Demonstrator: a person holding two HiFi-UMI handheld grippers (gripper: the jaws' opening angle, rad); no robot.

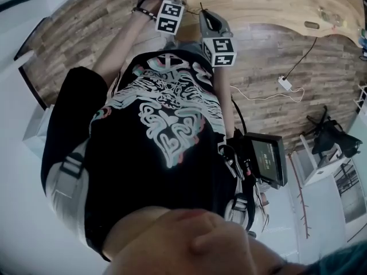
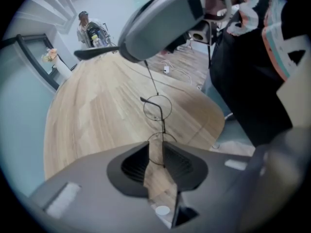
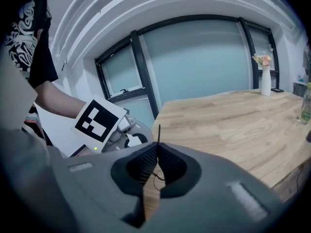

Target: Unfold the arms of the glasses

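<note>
The thin black wire glasses [image 2: 157, 108] hang over the wooden table [image 2: 92, 115] between both grippers. In the left gripper view, my left gripper [image 2: 156, 152] has its jaws a narrow gap apart, with wood showing through. The near lens rim sits in that gap and shows no squeeze. One arm of the glasses runs up from the far lens to my right gripper [image 2: 141, 57]. In the right gripper view, my right gripper [image 3: 157, 152] is shut on that arm [image 3: 158, 132], whose tip sticks up above the pads. In the head view, both grippers [image 1: 166, 13] [image 1: 215, 36] are held close together ahead of the torso.
A white vase of flowers [image 3: 265, 76] stands at the table's far edge, with a bottle [image 3: 306, 106] near it. A person [image 2: 87, 28] sits beyond the table. On the floor lie a white cable and plug [image 1: 285, 83]. A black box [image 1: 266, 159] hangs at the hip.
</note>
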